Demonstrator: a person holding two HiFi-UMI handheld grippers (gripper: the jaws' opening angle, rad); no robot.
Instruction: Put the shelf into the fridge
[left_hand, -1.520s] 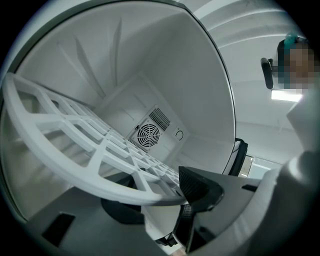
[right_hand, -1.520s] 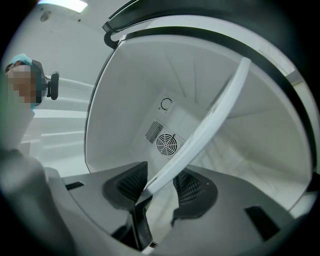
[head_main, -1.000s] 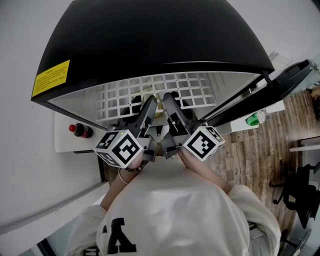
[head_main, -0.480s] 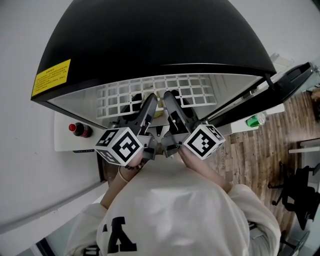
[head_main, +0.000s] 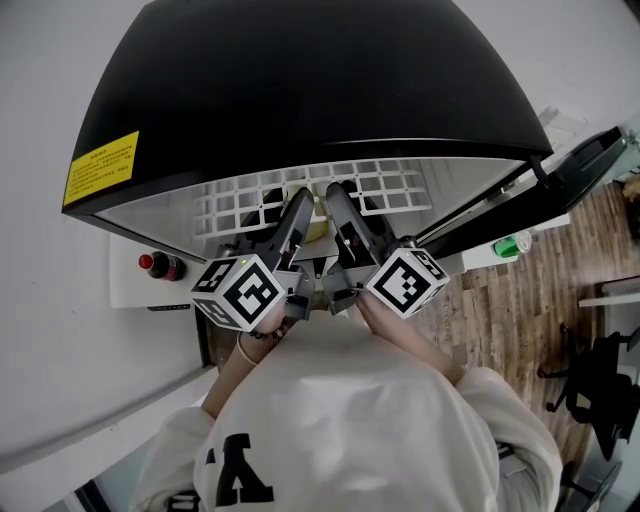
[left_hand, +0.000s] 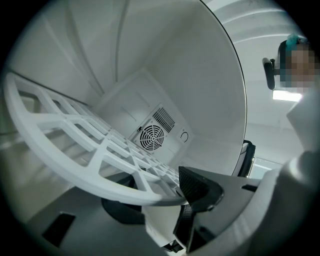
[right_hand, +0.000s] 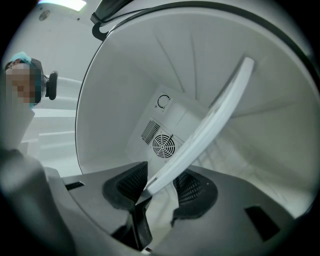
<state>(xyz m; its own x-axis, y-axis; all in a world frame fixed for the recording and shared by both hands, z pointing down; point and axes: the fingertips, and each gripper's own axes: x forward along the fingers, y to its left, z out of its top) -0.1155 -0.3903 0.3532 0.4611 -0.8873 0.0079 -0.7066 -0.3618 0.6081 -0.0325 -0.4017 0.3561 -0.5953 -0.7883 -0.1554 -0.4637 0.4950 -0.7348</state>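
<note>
Down below the head camera stands a black fridge (head_main: 300, 70) with its door (head_main: 565, 175) open to the right. It is white inside. The white shelf (head_main: 385, 188) is partly in the fridge. It is a flat grid with lots of square holes, and its back part is under the black top. Its front edge is at the mouth of the fridge, where the two grippers meet it.

The left gripper (head_main: 296, 212) reaches in from the left side. In the left gripper view, the left gripper (left_hand: 162, 197) has its jaws closed on the front rim of the shelf (left_hand: 107, 145). One black pad is over the rim and one is under it. The jaws are a little way apart, just as wide as the rim is thick.

The right gripper (head_main: 338, 208) is just beside the left one and points into the fridge too. In the right gripper view, the right gripper (right_hand: 162, 187) has the edge of the shelf (right_hand: 210, 125) between its two black pads. They pinch it from both sides. The shelf looks like a thin white bar there, seen from the edge.

On the back wall of the fridge is a round fan grille (left_hand: 151, 136).

A dark bottle with a red cap (head_main: 160, 266) sits on a white ledge to the left of the fridge. A green bottle (head_main: 512, 242) sits on the right, by the door. A yellow sticker (head_main: 100, 168) is on the black top. The floor (head_main: 540, 310) is brown wood.
</note>
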